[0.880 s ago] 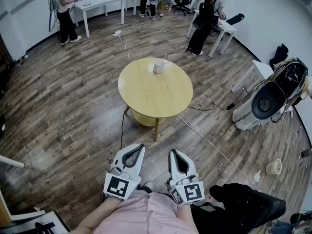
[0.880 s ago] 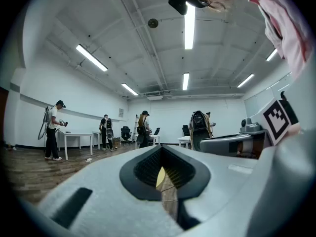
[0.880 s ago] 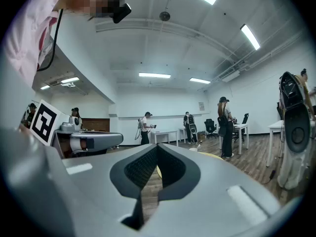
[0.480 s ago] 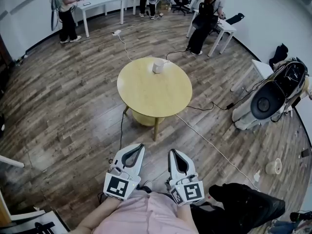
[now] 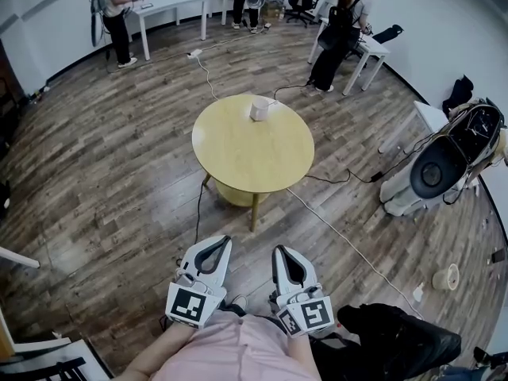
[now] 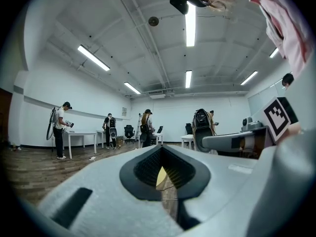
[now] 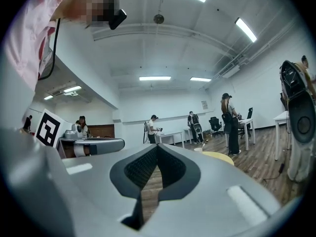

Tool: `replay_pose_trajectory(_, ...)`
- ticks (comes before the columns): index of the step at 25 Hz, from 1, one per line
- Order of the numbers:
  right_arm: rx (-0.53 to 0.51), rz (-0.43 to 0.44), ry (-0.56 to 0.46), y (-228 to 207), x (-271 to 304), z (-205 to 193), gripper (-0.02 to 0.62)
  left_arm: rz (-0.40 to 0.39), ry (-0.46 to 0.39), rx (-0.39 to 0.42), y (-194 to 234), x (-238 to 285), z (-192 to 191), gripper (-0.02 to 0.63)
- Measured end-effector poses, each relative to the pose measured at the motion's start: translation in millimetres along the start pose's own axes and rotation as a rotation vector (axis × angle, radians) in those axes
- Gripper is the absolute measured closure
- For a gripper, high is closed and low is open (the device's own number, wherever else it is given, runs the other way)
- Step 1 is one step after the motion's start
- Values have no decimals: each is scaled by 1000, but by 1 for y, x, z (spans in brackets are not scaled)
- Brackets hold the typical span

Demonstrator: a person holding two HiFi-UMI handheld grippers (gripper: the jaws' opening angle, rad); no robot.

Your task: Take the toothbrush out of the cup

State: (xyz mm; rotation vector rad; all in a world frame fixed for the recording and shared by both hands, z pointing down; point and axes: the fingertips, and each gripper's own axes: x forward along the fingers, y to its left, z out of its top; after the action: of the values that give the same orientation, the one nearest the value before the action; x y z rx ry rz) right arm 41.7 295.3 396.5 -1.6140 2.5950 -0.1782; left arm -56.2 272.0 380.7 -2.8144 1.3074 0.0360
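Observation:
A small white cup (image 5: 259, 108) stands near the far edge of the round yellow table (image 5: 254, 153), well ahead of me. The toothbrush is too small to make out. Both grippers hover side by side close to my body, far short of the table. My left gripper (image 5: 225, 241) is shut, its tips touching with nothing between them (image 6: 160, 147). My right gripper (image 5: 279, 250) is likewise shut and empty (image 7: 157, 146). In the right gripper view the table (image 7: 220, 157) and the cup (image 7: 198, 149) show to the right of the jaws.
Cables (image 5: 341, 236) run across the wooden floor around the table's legs. A large grey and black machine (image 5: 435, 167) stands at the right. Several people work at white desks (image 5: 171, 5) along the back wall. A dark bundle (image 5: 401, 340) lies at my lower right.
The grippers and the cup have stayed where they were. The head view has shifted slightly, and the person at the back left has stepped a little to the right.

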Motion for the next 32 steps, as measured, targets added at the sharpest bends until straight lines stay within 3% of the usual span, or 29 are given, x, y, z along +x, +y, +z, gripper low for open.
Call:
replay_pose_trajectory(7,-2,6,7,-16,-10,-7,591,26,35,7,-11,4,-13,611)
replay_pose_trajectory(13,18,-8,48,-29,1,-17,591,48,26,-4,8,18,-17,611)
replay_pose_trajectory(32,32,-72,37,-76,124,-6,591,-16,31,-9,105,113,-18,611)
